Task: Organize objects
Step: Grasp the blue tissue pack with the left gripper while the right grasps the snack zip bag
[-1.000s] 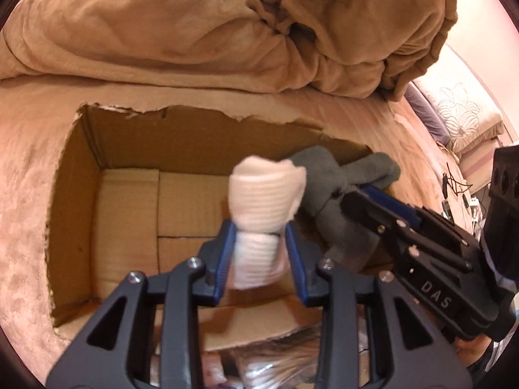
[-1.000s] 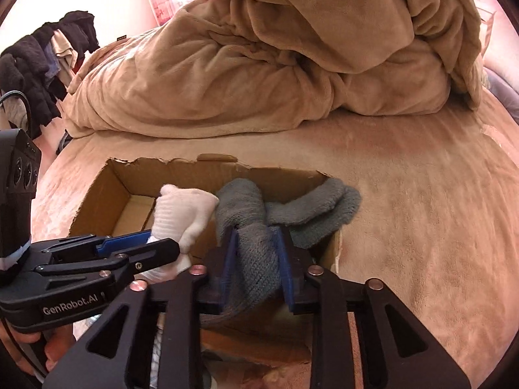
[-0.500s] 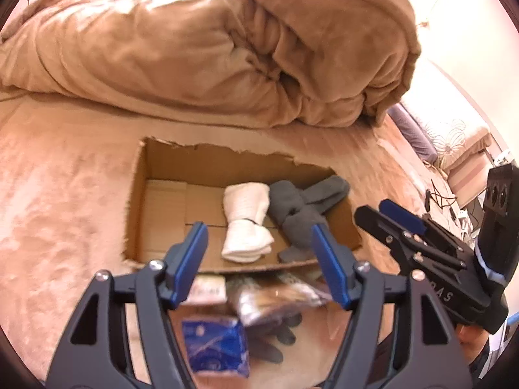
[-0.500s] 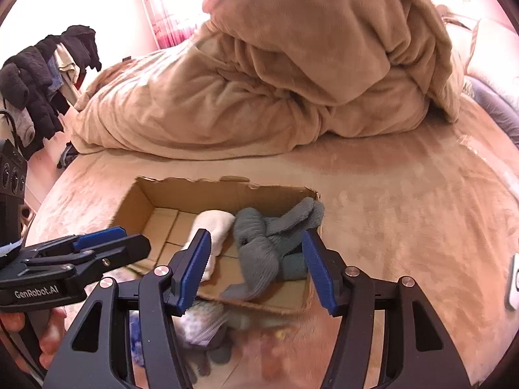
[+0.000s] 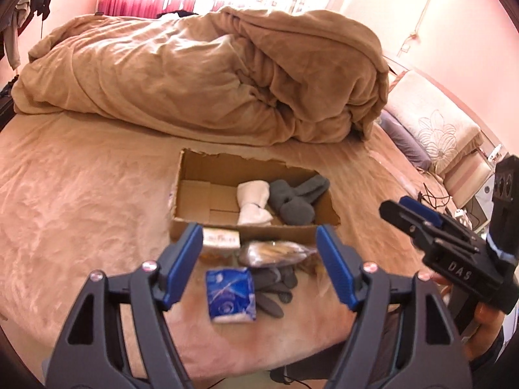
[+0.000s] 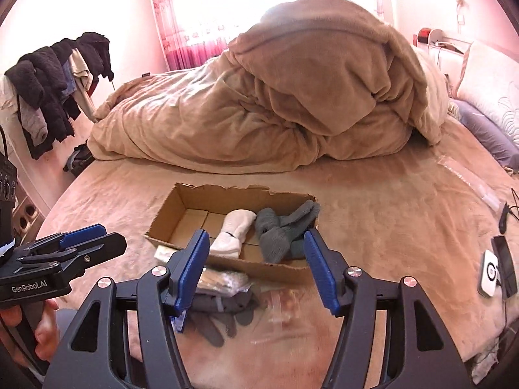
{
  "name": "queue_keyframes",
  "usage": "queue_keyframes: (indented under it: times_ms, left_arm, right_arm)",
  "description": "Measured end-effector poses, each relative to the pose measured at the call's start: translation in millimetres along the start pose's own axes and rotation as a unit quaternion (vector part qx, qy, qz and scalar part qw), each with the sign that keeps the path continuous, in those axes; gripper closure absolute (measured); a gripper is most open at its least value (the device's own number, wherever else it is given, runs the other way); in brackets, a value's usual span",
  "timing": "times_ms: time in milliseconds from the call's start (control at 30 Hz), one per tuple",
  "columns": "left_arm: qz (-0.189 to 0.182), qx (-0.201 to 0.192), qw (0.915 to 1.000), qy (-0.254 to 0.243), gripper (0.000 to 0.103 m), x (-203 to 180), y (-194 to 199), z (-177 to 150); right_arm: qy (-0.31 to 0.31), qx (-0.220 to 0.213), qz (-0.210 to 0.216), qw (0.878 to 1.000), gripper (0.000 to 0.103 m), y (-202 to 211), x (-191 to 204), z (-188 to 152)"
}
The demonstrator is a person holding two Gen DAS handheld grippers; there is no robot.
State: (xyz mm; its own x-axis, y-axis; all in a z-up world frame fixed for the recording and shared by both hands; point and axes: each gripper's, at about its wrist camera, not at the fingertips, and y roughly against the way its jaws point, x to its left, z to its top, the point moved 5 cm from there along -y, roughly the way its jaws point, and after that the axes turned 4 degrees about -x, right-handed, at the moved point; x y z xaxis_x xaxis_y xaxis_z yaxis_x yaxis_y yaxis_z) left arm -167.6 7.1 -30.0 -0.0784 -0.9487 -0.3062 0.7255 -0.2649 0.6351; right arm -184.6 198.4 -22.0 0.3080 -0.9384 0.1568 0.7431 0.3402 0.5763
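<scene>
Left wrist view: left gripper (image 5: 259, 264) fingers have just been opening, nothing between them; right gripper (image 6: 256, 269) likewise released. Both pulled up and back from a second ago. White sock (image 5: 253, 201) and grey sock (image 5: 293, 201) now lie side by side in cardboard box (image 5: 181, 194) on the bed (image 5: 81, 194). Tissue pack (image 5: 231, 293) and gloves (image 5: 275, 288) remain outside.

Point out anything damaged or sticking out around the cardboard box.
The cardboard box has a ragged, torn back rim, as if its flaps were ripped off. The grey socks hang over its right wall instead of lying fully inside, unlike the white socks beside them.
</scene>
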Motion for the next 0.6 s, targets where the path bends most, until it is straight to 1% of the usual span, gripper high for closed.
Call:
queue_keyframes:
  times_ms: [100,300,433,600]
  left_arm:
    - [0.0,-0.004,1.0,-0.002,0.029,-2,13,-9]
    - [0.0,-0.011,0.9999,0.002,0.029,-6,28,-32]
    - [0.001,-0.004,1.0,0.0,0.029,-8,24,-55]
    - [0.009,0.015,0.9999,-0.001,0.029,-7,10,-76]
  right_arm:
    - [-0.002,-0.005,0.004,1.0,0.036,15,1,-4]
    - [-0.002,-0.01,0.009,1.0,0.036,37,2,-16]
    - [-0.005,-0.003,0.015,1.0,0.036,42,1,-34]
    - [-0.007,0.013,0.018,1.0,0.036,35,-3,-55]
